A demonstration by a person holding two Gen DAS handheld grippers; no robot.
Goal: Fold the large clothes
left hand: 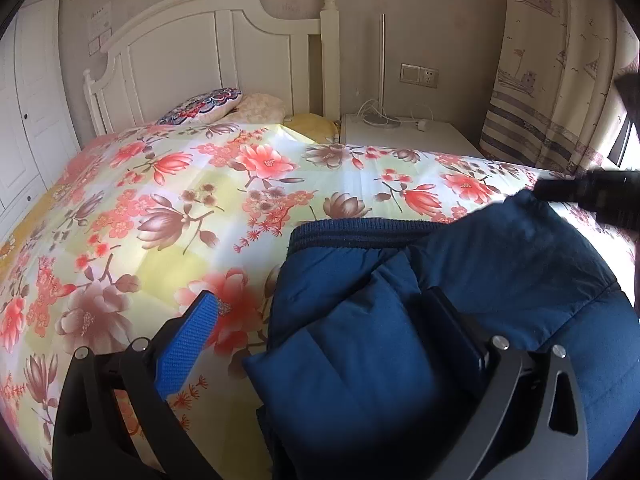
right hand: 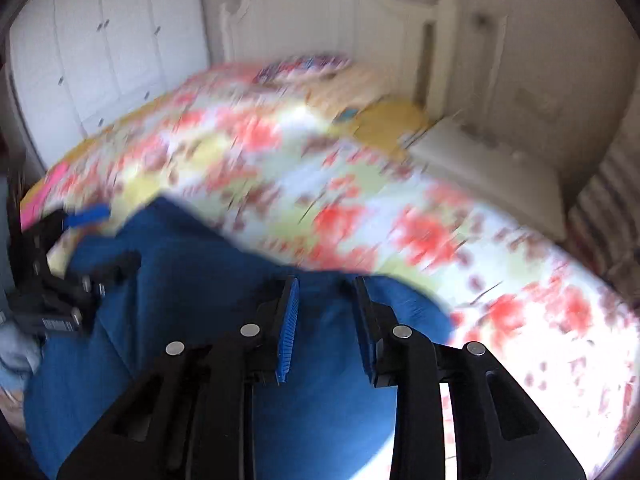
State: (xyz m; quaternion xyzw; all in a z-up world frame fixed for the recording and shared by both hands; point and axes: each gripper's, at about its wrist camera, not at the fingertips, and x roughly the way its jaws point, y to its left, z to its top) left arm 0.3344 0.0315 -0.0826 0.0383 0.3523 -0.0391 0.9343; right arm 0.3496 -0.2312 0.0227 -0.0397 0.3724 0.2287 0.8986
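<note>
A dark blue padded jacket (left hand: 400,320) lies partly folded on the flowered bedspread (left hand: 180,200). My left gripper (left hand: 320,296) stands wide open; a puffy fold sits between its jaws, untouched by the blue pad (left hand: 192,340). At the right edge my right gripper (left hand: 592,196) meets a raised far corner of the jacket. In the blurred right wrist view the right gripper (right hand: 326,286) has its jaws narrow, with the jacket (right hand: 200,280) edge running up between them, apparently pinched. The left gripper (right hand: 60,280) shows at the far left beside the jacket.
A white headboard (left hand: 208,40) with pillows (left hand: 208,106) stands at the far end of the bed. A white nightstand (left hand: 408,132) with a lamp pole and cables sits to its right, beside patterned curtains (left hand: 560,80). White wardrobe doors (right hand: 100,40) line the left wall.
</note>
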